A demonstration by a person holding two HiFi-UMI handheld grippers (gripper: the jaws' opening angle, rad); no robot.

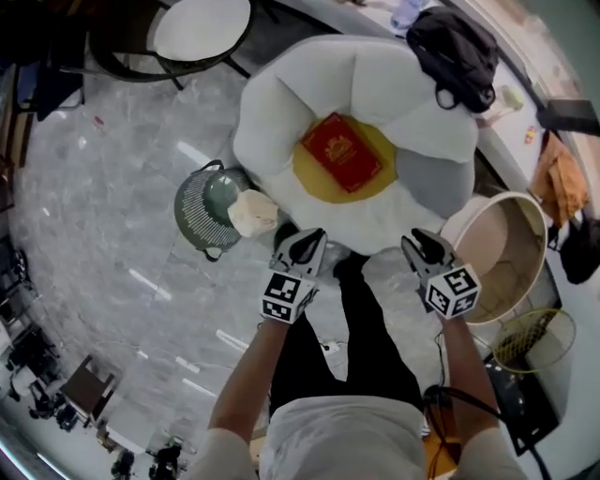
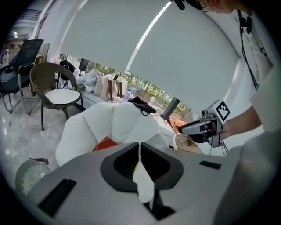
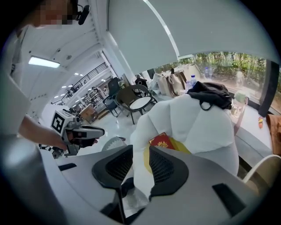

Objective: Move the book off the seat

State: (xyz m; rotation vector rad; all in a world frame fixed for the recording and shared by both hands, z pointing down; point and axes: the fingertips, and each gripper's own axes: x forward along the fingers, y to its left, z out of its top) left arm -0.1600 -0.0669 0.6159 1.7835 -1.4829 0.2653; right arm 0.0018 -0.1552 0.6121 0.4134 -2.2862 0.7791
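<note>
A red book (image 1: 342, 152) lies flat on the yellow round seat cushion (image 1: 314, 183) of a white flower-shaped armchair (image 1: 281, 112). Both grippers hover in front of the chair's near edge, short of the book. My left gripper (image 1: 307, 242) has its jaws together with nothing in them. My right gripper (image 1: 420, 242) stands slightly open and empty. In the left gripper view the book (image 2: 104, 143) peeks out above the shut jaws. In the right gripper view the book (image 3: 161, 141) shows through the gap between the jaws.
A black bag (image 1: 455, 52) sits on the chair's back. A green round stand (image 1: 211, 202) with crumpled paper is left of the chair. A large round tub (image 1: 506, 253) and a wire basket (image 1: 534, 339) are at the right. A wicker chair (image 1: 202, 28) stands behind.
</note>
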